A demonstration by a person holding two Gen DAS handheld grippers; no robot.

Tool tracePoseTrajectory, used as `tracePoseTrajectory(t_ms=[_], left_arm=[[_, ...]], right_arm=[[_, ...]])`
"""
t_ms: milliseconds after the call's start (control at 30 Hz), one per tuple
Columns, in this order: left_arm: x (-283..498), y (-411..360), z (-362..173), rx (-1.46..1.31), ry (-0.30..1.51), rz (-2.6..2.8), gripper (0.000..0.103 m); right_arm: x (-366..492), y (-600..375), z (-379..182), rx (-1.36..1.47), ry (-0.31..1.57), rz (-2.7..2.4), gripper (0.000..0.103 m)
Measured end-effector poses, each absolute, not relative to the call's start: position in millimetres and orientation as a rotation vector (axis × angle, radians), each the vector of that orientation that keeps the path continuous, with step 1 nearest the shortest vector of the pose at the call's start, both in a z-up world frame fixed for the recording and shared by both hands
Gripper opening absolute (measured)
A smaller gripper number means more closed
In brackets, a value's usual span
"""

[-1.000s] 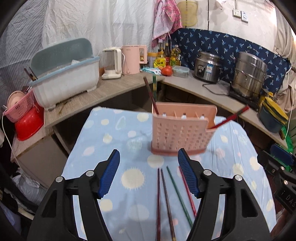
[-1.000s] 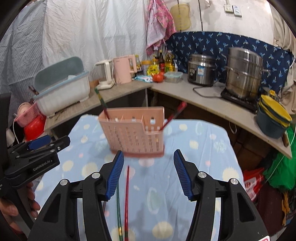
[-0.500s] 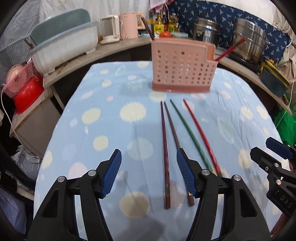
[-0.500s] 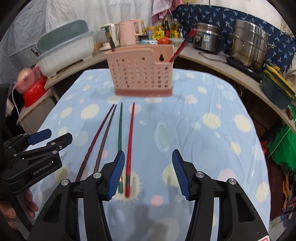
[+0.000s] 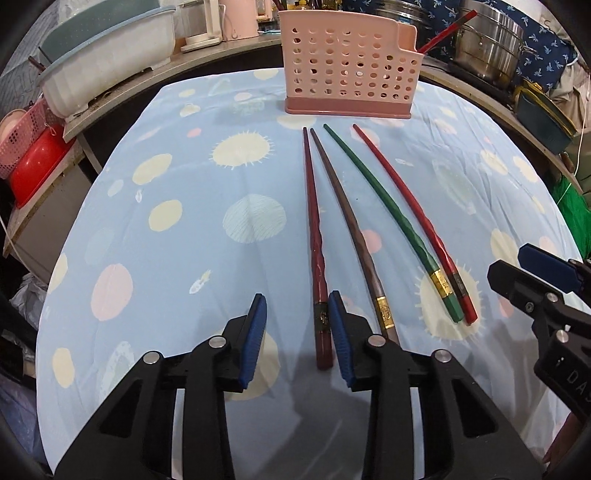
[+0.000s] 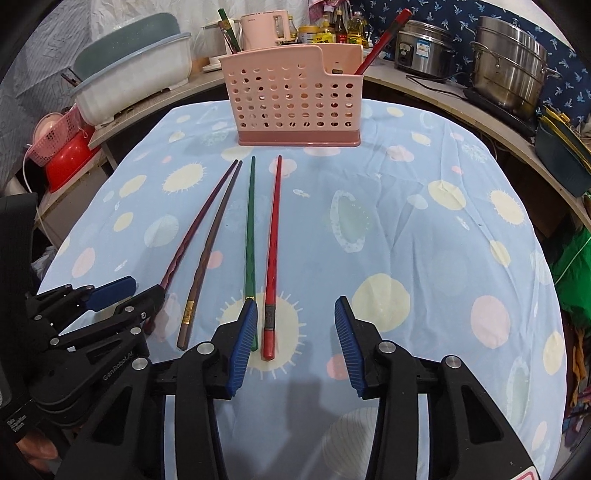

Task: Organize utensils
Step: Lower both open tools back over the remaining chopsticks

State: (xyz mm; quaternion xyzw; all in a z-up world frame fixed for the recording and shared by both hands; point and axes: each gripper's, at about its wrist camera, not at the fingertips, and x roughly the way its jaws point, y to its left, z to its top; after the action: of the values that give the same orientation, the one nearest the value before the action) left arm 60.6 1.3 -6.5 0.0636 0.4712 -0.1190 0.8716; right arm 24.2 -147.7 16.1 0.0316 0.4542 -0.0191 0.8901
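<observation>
Several chopsticks lie side by side on the blue spotted tablecloth: a maroon one [image 5: 314,229] [image 6: 195,229], a brown one [image 5: 347,225] [image 6: 210,243], a green one [image 5: 388,210] [image 6: 251,225] and a red one [image 5: 410,206] [image 6: 273,236]. A pink perforated utensil holder [image 5: 351,70] [image 6: 295,99] stands beyond their tips, with a red chopstick [image 6: 380,40] and a green one [image 6: 227,26] in it. My left gripper [image 5: 297,332] is open, low over the maroon chopstick's near end. My right gripper [image 6: 293,339] is open, with the red chopstick's end between its fingers.
A curved counter behind the table carries a white dish tub [image 6: 136,74], a pink kettle [image 6: 266,26], bottles, a rice cooker [image 6: 424,44] and a steel pot [image 6: 513,70]. A red basin [image 6: 70,162] and pink basket sit at the left. The table's edges drop off on both sides.
Both grippers have dropped and pulled back from the holder to the near ends of the chopsticks. Both stay open.
</observation>
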Motion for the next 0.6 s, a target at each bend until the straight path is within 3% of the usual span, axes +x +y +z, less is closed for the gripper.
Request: tracePoseTrajectory(t_ms=[100,600], left_arm=[[61.2,0.5,-10.3,0.143,0.997,-0.255,0.026],[62.0,-1.6,-12.2,0.154,0.995,-0.252,0.026]], right_arm=[[28.0,-147.2,10.7,0.062,0.958,-0.04,0.035],[46.6,-131.5,-8.6,0.008,0.995,-0.022,0.026]])
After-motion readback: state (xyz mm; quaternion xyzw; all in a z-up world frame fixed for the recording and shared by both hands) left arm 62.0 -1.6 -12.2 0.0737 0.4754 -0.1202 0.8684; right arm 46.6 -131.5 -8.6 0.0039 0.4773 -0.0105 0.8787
